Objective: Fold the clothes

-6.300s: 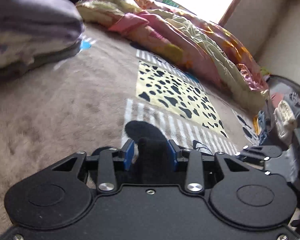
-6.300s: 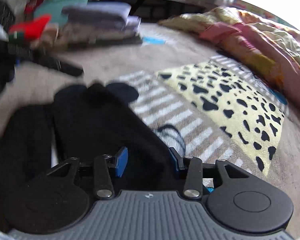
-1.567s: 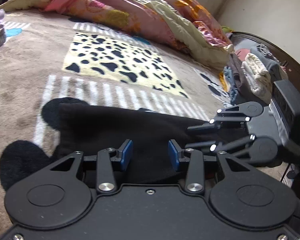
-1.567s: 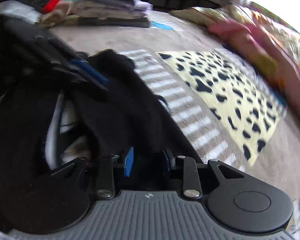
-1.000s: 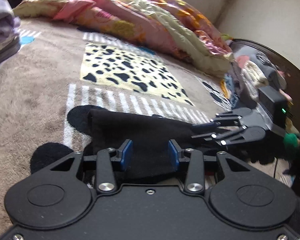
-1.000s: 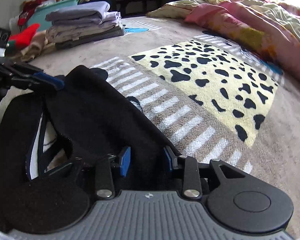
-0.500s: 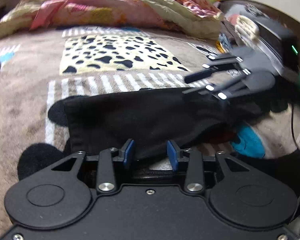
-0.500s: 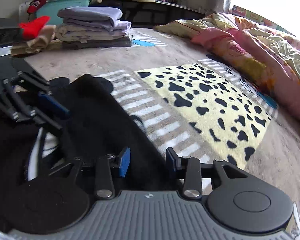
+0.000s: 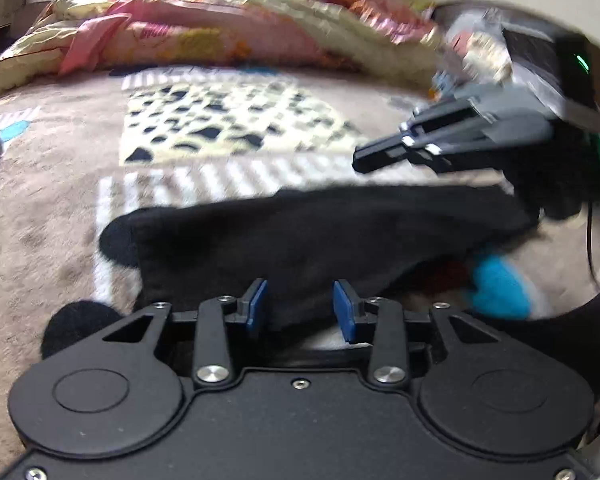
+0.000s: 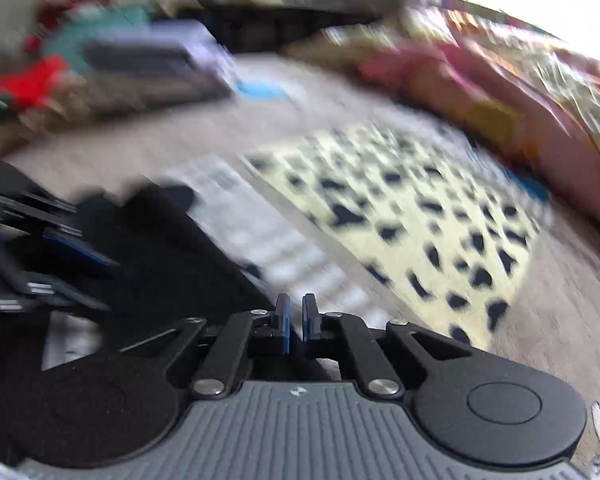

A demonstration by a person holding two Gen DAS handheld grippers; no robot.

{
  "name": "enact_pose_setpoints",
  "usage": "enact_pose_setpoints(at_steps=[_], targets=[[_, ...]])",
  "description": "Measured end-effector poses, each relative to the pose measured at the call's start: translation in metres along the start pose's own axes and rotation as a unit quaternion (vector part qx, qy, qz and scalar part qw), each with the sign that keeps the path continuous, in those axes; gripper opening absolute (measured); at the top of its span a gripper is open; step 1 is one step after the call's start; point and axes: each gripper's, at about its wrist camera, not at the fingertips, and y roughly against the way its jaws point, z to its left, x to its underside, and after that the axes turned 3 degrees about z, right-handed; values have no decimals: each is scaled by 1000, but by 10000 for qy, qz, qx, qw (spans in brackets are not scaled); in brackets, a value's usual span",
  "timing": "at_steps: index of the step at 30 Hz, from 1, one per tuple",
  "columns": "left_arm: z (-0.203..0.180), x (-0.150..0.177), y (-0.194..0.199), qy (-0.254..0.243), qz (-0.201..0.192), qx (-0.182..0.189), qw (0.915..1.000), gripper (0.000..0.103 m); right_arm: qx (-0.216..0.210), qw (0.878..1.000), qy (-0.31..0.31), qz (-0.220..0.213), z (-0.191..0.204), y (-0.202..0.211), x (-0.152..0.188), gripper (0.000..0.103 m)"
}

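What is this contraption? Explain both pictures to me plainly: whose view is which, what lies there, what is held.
There is no robot. A person holds a two-finger clamp in each hand, each with a camera looking along its fingers. One picture is the left gripper view: its fingers are open, and a black garment lies just ahead on a brown patterned blanket. The blurred picture is the right gripper view: its fingers are nearly together, apparently holding nothing. A flowered quilt lies behind, and folded clothes are stacked beyond.
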Motion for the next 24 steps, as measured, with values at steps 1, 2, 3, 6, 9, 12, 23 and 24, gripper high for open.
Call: enact_pose_setpoints(at_steps=[1,2,3,6,9,12,23,24], targets=[[-3,-1,0,4,-39,138,9999,35,-170,9997,127,-124,6,10,4,7],[-5,-1,0,8,-78,275,9996,35,-264,9990,342,-116,14,16,10,7],[-8,-2,-1,2,-100,390,9992,35,-357,9978,556,-107,22,23,16,7],[-24,-3,-17,-122,87,479,9987,35,-291,9936,1072,221,38,23,40,6],[-37,-4,-34,-338,394,233,9984,35,52,9917,1228,382,37,11,63,7],[-32,-11,-26,-169,245,476,9984,35,260,9931,1108,267,37,20,63,9],[-36,-18,-43,283,290,395,9984,35,669,9950,742,63,30,43,89,29],[-38,-18,-44,161,318,384,9986,35,688,9954,667,35,29,45,91,29]])
